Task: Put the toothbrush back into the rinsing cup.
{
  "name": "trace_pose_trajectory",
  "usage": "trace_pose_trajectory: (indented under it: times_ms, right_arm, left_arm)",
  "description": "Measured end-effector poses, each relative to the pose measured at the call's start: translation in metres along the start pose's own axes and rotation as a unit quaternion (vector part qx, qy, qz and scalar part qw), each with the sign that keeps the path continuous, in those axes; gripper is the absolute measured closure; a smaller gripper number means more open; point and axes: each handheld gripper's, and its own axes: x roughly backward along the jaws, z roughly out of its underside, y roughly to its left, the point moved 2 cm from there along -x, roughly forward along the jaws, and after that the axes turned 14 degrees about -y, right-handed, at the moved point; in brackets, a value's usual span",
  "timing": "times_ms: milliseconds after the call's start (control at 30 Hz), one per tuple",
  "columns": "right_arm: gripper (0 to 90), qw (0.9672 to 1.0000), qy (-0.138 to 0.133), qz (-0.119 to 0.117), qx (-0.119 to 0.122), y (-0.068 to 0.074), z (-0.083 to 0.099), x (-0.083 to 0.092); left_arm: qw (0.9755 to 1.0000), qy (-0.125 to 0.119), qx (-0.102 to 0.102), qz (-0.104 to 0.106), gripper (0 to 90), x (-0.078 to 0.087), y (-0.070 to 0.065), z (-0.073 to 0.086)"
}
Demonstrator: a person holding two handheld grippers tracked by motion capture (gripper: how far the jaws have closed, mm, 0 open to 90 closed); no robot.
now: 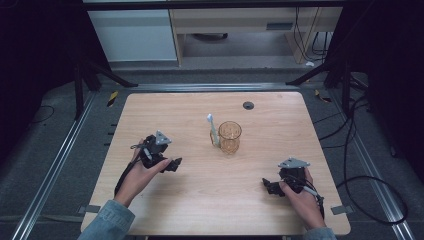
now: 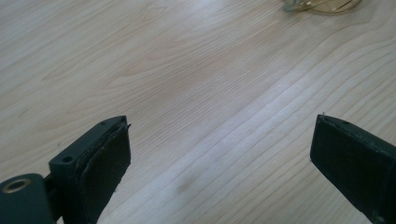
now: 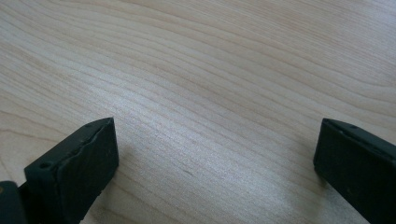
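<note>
An amber see-through cup (image 1: 230,136) stands upright near the middle of the wooden table (image 1: 210,195). A white toothbrush (image 1: 213,131) leans against the cup's left side, head up. My left gripper (image 1: 176,164) rests low on the table to the cup's left, jaws wide apart over bare wood (image 2: 219,135). The cup's base (image 2: 322,4) peeks in at the top edge of the left gripper view. My right gripper (image 1: 267,185) sits at the front right, also open, with only wood grain between its jaws (image 3: 215,144).
A small dark round grommet (image 1: 248,105) is set into the table near its far edge. Metal rails and black stand legs flank the table, and cables (image 1: 360,165) trail on the floor to the right.
</note>
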Motion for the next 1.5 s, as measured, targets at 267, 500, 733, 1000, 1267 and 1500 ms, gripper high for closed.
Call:
trace_pose_trajectory:
  times_ms: [267, 500, 733, 1000, 1267, 1500]
  right_arm:
    - [0.4, 1.0000, 0.000, 0.000, 0.000, 0.000, 0.000, 0.000]
    - [0.4, 1.0000, 0.000, 0.000, 0.000, 0.000, 0.000, 0.000]
    - [0.3, 1.0000, 0.000, 0.000, 0.000, 0.000, 0.000, 0.000]
    - [0.4, 1.0000, 0.000, 0.000, 0.000, 0.000, 0.000, 0.000]
    - [0.4, 1.0000, 0.000, 0.000, 0.000, 0.000, 0.000, 0.000]
    - [0.4, 1.0000, 0.000, 0.000, 0.000, 0.000, 0.000, 0.000]
  left_arm:
    - [0.9993, 0.015, 0.022, -0.025, 4.8, 0.006, 0.028, 0.021]
    - [0.9974, 0.018, 0.050, -0.049, 5.2, 0.008, 0.054, 0.039]
    - [0.9951, 0.009, 0.073, -0.067, 5.4, 0.003, 0.074, 0.052]
    - [0.9923, 0.008, 0.098, -0.076, 5.2, -0.013, 0.084, 0.067]
    - [0.9908, -0.021, 0.106, -0.081, 4.0, -0.020, 0.086, 0.074]
    - [0.9909, -0.027, 0.105, -0.080, 0.6, -0.021, 0.086, 0.076]
